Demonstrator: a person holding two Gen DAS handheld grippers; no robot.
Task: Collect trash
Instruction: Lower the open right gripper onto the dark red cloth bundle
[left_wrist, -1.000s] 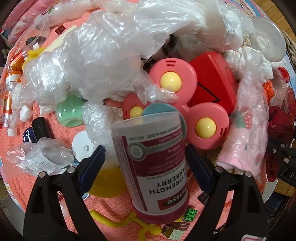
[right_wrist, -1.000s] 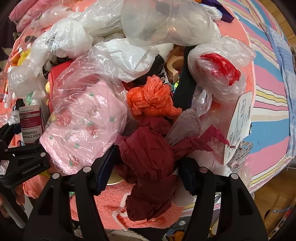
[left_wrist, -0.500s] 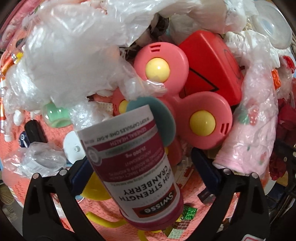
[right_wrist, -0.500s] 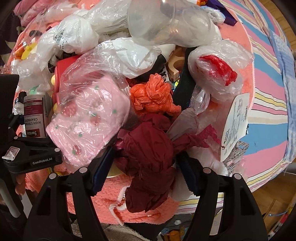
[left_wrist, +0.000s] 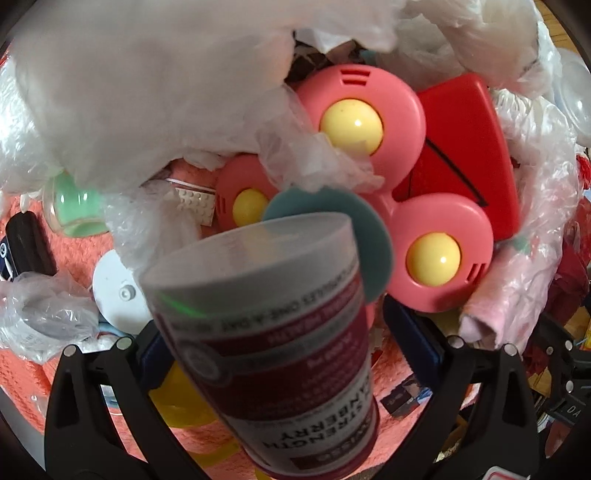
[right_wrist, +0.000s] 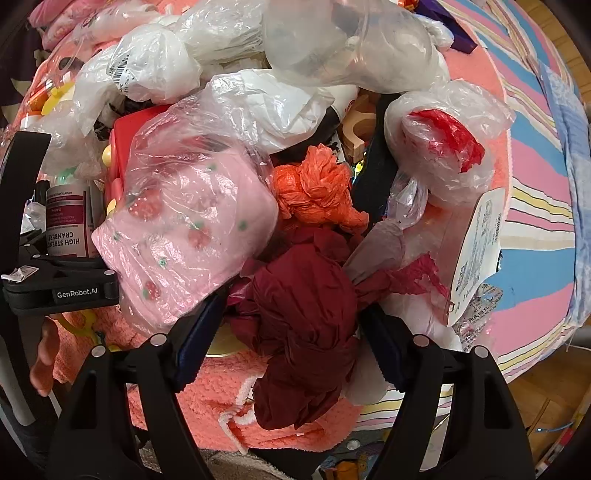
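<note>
Left wrist view: the left claw (left_wrist: 273, 354) is clamped on a supplement bottle (left_wrist: 273, 354) with a maroon and white label, held upside down and tilted, its grey base nearest the lens and blurred. Behind the bottle lies a pink toy (left_wrist: 402, 192) with yellow balls set into its round lobes, a red box (left_wrist: 469, 147) tucked against its right side, and a mass of clear plastic bags (left_wrist: 140, 85) heaped over the upper left. A green cup (left_wrist: 74, 210) sits off to the left on the salmon-coloured towel (left_wrist: 33, 373) that underlies the pile. From the right wrist view, the right claw (right_wrist: 295, 328) is closed around a crumpled dark red bag (right_wrist: 306, 325), which bulges between its pads and hangs below them. Just above that bag is a scrunched orange bag (right_wrist: 317, 188), and to the left a clear bag holding pink strawberry-print cloth (right_wrist: 184, 229). Farther left, the same bottle (right_wrist: 68, 221) shows in the other claw's grip. A striped blanket (right_wrist: 532, 199) spreads out on the right.
</note>
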